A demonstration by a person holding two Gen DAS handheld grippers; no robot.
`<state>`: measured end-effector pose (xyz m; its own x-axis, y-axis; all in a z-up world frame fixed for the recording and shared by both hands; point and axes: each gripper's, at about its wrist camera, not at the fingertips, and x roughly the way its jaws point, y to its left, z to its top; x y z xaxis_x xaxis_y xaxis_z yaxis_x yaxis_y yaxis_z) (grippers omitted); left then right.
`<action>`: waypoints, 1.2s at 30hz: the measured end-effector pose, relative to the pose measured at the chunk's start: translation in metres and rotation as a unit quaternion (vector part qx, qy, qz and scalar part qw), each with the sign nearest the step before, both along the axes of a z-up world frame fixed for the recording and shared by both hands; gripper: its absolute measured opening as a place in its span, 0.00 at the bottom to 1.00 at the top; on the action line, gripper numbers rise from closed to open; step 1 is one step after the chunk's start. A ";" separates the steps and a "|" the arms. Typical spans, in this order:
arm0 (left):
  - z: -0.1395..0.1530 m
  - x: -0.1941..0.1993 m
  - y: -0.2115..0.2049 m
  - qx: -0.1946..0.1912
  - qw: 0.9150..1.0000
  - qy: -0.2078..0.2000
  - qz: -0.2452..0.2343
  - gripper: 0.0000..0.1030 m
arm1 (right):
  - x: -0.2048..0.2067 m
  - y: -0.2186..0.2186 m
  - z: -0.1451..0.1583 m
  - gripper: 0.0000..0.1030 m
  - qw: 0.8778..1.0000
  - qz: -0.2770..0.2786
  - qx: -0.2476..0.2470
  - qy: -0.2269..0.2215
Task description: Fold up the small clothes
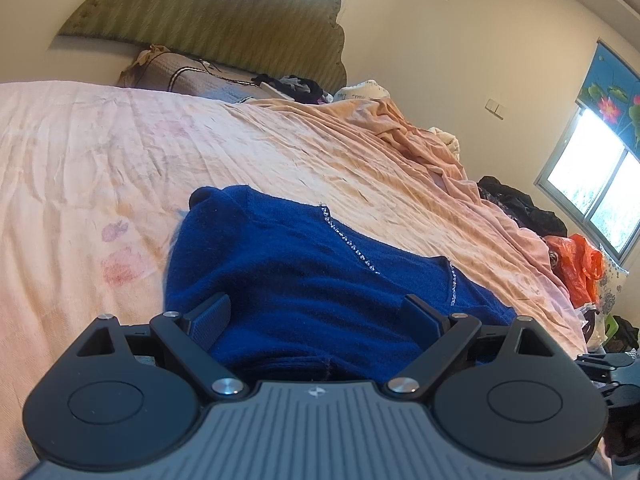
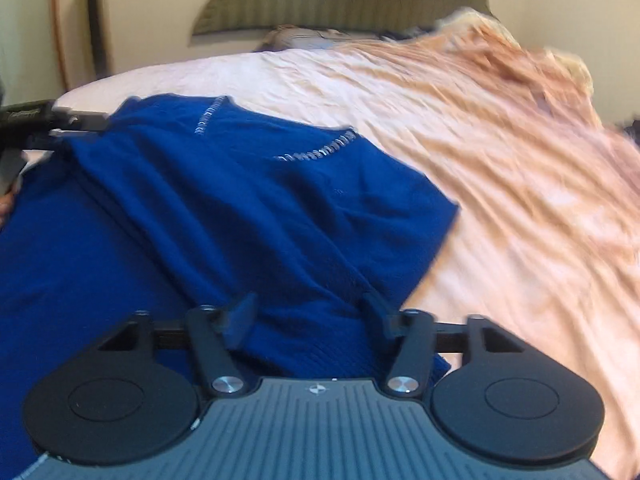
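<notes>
A dark blue knit top (image 1: 304,272) with a sparkly trimmed neckline (image 1: 348,242) lies on the pink bedsheet (image 1: 100,152). My left gripper (image 1: 316,314) hovers low over its near edge, open, with blue cloth showing between its wide-spread fingers (image 1: 212,318). The right wrist view is blurred by motion. There the same top (image 2: 248,200) spreads out, partly folded over itself. My right gripper (image 2: 308,310) is open above its lower part, and its fingers (image 2: 240,314) hold nothing. The left gripper (image 2: 60,124) shows at the top's far left corner.
A padded headboard (image 1: 224,12) and pillows (image 1: 180,72) stand at the far end of the bed. A bunched peach cover (image 1: 420,136) lies on the right. Dark clothes (image 1: 516,204) and an orange bag (image 1: 580,268) sit below a window (image 1: 592,184).
</notes>
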<state>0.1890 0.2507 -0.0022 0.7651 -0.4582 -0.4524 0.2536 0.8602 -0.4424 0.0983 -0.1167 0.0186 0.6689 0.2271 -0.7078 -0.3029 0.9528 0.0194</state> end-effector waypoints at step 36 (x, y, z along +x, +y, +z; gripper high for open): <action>0.016 0.158 -0.102 0.300 0.947 0.009 -0.114 0.08 | 0.166 -0.033 0.007 0.07 0.997 0.031 0.062 -0.021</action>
<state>0.3474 0.1483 0.0133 0.6668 -0.2678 -0.6955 0.4606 0.8817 0.1020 0.2642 -0.1496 0.0257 0.6791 0.3531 -0.6436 -0.3636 0.9234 0.1230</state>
